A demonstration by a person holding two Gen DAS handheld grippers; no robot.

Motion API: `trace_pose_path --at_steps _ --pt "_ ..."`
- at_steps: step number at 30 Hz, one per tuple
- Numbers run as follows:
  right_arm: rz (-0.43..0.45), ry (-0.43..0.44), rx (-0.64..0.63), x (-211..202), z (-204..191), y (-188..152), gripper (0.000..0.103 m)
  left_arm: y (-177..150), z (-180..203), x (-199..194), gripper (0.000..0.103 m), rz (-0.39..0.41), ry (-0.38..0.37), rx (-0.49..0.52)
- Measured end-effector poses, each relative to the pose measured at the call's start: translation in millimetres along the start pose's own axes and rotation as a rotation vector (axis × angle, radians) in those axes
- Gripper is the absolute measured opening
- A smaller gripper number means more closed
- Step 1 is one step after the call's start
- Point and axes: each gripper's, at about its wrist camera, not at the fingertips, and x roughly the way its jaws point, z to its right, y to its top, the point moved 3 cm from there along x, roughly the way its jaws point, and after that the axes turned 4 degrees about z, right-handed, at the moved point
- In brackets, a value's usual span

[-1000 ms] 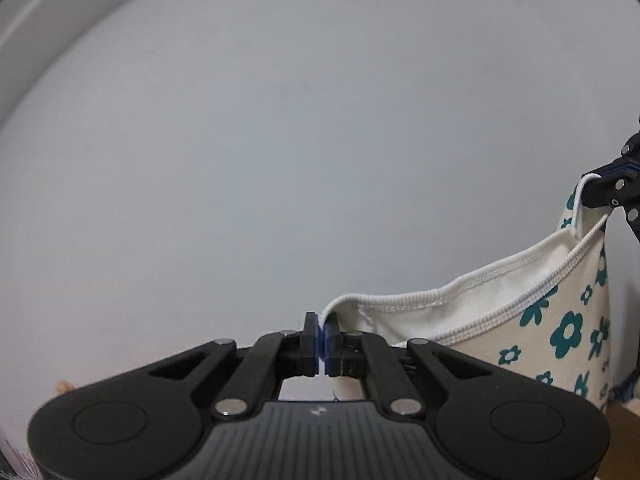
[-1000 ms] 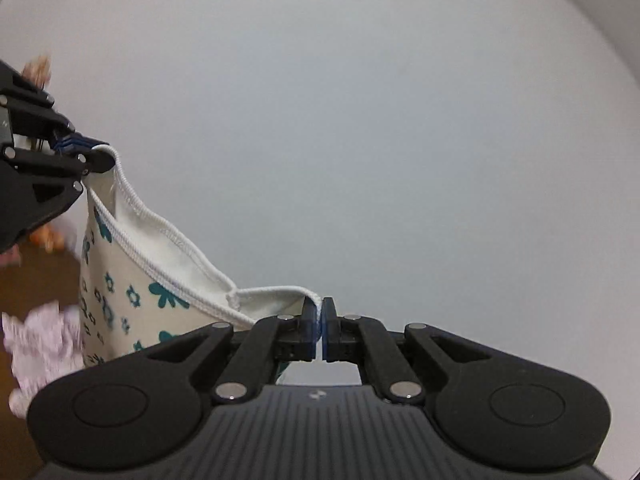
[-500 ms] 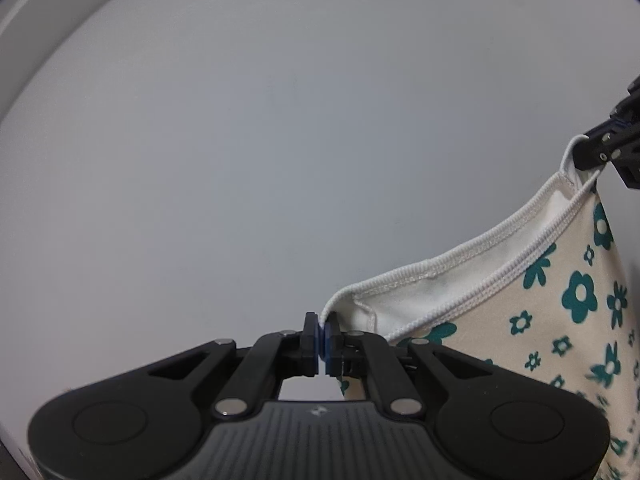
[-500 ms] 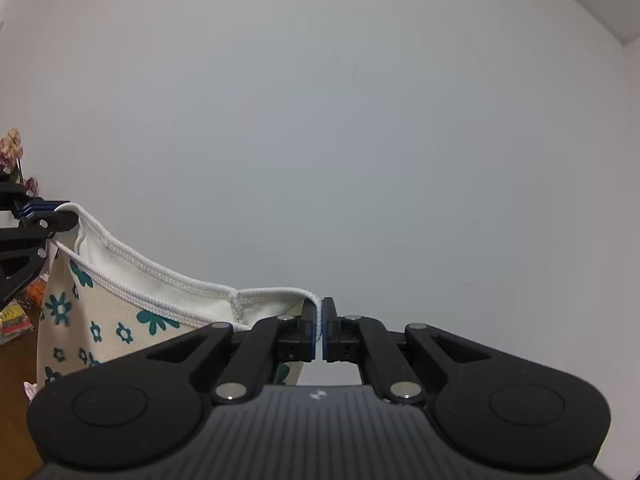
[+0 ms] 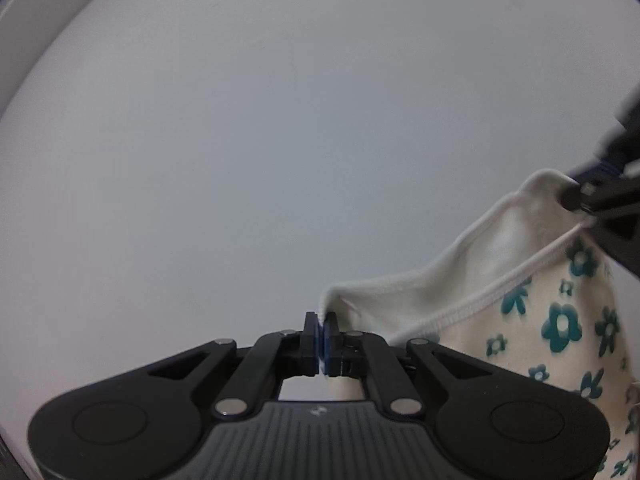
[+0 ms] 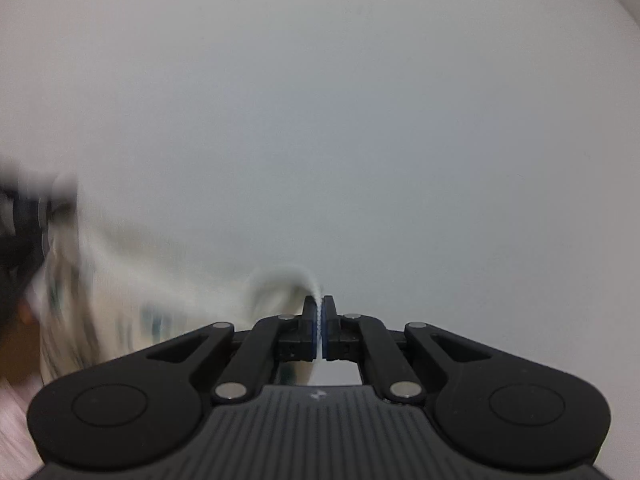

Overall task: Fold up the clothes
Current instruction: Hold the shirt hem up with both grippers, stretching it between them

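Left wrist view: left gripper [image 5: 321, 336] at bottom centre, fingers [image 5: 310, 334] pinched tight on one corner of the white-hemmed rim of a cream cotton garment with teal flower print [image 5: 560, 320]. Garment held up in the air in front of a plain pale grey wall [image 5: 280, 140], sagging in a curve toward the upper right. There, right gripper [image 5: 576, 196] clamped on the other end of the same hem, somewhat blurred. White ledge or trim [image 5: 28, 12] along the upper left edge. No desk visible.

Right wrist view: right gripper at bottom centre, fingers [image 6: 309, 316] closed on the white hem edge, stitching visible between them. Garment stretching left, heavily motion-blurred, print barely readable. Left gripper a dark smear at the far left edge, at the cloth's other end. Brown surface patch and something pinkish [image 6: 12, 420] in the lower left corner, too blurred to identify.

Progress, judged: garment airborne and spread between both grippers by its rim, no fold line visible, not lying flat anywhere. Fits either a shake-out before laying down or a lift between folds; cannot tell which. Folded state not shown.

Count: one garment, two grippers, both gripping cloth.
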Motion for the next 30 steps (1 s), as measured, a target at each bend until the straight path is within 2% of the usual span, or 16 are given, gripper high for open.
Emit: trace_pose_path --at_steps 2,4,7,8,13,18,22,26,30 --pt "0.065 0.031 0.101 -1.9 14.0 9.4 0.001 4.9 -9.6 2.2 0.001 -0.003 -0.025 -0.095" --pt "0.06 0.042 0.067 3.4 13.3 13.5 0.001 10.4 -10.7 -1.2 0.001 0.009 -0.011 -0.059" --pt "0.087 0.047 0.136 -2.8 30.2 20.7 0.001 15.8 -18.3 -9.5 0.001 -0.013 -0.005 -0.061" --pt "0.089 0.048 0.138 -7.7 32.5 20.7 0.001 16.4 -18.0 -14.7 0.001 -0.019 -0.016 -0.04" --pt "0.091 0.056 0.13 -33.5 41.7 19.1 0.001 17.7 -26.0 -43.3 0.001 -0.029 -0.051 -0.063" --pt "0.094 0.065 0.122 -59.2 50.8 17.6 0.001 24.4 -24.3 -89.5 0.002 0.006 -0.064 0.003" --pt "0.096 0.071 0.118 -76.8 57.4 17.0 0.001 33.7 -30.5 -114.5 0.002 0.03 -0.056 0.017" --pt "0.072 0.089 0.128 -65.9 55.7 14.6 0.002 28.8 -25.6 -106.9 0.002 0.021 -0.04 0.042" --pt "0.023 0.099 0.123 -27.5 44.4 2.6 0.002 13.9 -9.2 -78.2 0.002 -0.013 -0.024 0.065"
